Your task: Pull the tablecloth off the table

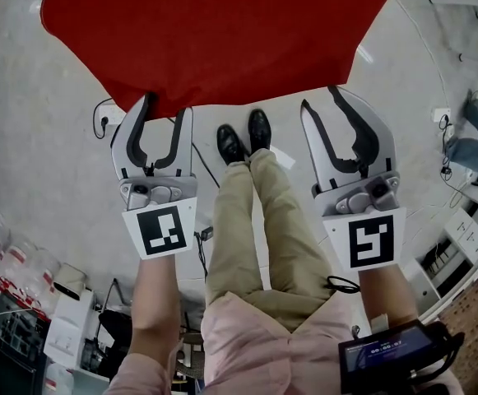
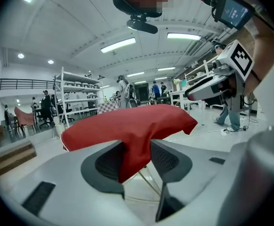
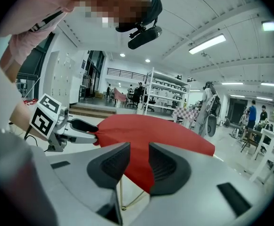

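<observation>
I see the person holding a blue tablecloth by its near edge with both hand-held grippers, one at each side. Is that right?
Not quite: the tablecloth is red, not blue, as the head view shows. The rest holds: the left hand-held gripper and the right hand-held gripper each hold its near edge, one at each side.

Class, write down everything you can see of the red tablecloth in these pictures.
The plain red fabric tablecloth looks soft and matte. It lies spread out wide, hiding whatever it covers, and its edges droop. Along its near edge, the left gripper and the right gripper each hold a fold between their fingers, and a red flap hangs down below each grip.
</observation>
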